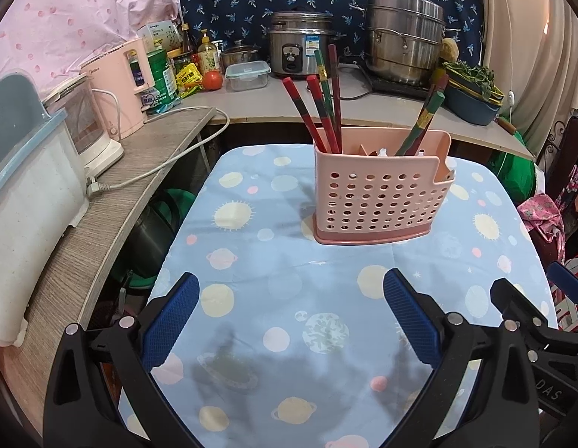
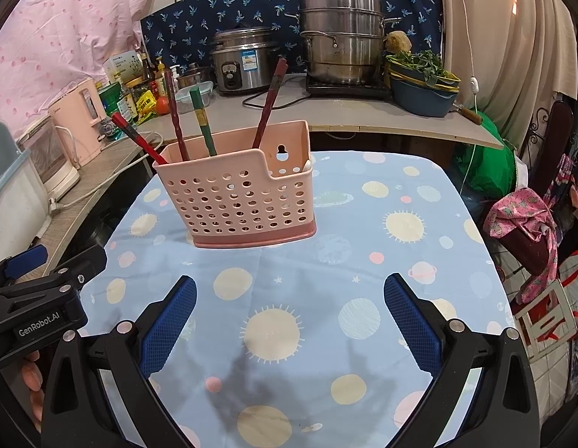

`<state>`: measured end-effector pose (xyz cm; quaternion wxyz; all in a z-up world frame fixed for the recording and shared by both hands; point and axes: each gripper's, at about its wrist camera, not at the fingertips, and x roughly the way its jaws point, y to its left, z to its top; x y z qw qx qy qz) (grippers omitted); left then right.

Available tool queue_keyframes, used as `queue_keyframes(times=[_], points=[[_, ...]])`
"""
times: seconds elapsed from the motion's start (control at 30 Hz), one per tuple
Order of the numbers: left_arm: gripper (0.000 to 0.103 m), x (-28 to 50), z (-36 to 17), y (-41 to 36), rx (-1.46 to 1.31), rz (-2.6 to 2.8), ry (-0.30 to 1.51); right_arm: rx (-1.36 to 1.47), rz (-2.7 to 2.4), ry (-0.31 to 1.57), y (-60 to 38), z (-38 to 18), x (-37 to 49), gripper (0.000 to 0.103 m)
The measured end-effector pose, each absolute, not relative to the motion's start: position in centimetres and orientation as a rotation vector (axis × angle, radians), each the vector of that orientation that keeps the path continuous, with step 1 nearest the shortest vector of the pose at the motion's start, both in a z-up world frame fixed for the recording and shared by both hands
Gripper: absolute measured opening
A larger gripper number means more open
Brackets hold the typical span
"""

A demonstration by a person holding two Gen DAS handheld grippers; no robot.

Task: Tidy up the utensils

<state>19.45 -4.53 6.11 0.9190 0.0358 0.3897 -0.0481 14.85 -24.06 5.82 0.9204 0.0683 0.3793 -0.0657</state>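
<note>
A pink perforated utensil holder (image 1: 378, 201) stands upright on the bench (image 1: 274, 261), which is covered by a light blue cloth (image 2: 326, 261) printed with suns and planets. Chopsticks (image 1: 326, 112) stand tilted in the holder: in the left wrist view four lean together in its left compartment, and two more (image 1: 425, 119) lean the other way toward its right end, six in all. In the right wrist view only four sticks can be counted, three at the left end and one (image 2: 268, 106) near the middle. They are dark red, some with green and yellow bands. The left gripper (image 1: 289, 321) hovers over the cloth with its two blue-padded fingers (image 1: 169, 321) spread wide and nothing between them. The right gripper (image 2: 290, 317) is likewise spread wide and empty, near the holder but well short of touching it. Each gripper shows at the edge of the other's view, side by side. A hand (image 2: 31, 384) shows at the lower left of the right wrist view. Behind the bench a counter (image 1: 251, 104) carries one rice cooker (image 1: 300, 46), one stacked steel steamer pot (image 1: 404, 37), one tomato (image 1: 213, 80) and one clear lidded container (image 1: 247, 74).
</note>
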Motion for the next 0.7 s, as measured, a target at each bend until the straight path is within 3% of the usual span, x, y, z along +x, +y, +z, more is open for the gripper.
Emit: queue_keyframes(times=[0.7], points=[[0.095,19.93,5.37,-4.65,0.073,-0.100,0.827,0.142,-0.135,0.791,-24.08,5.44,15.28,0.097]])
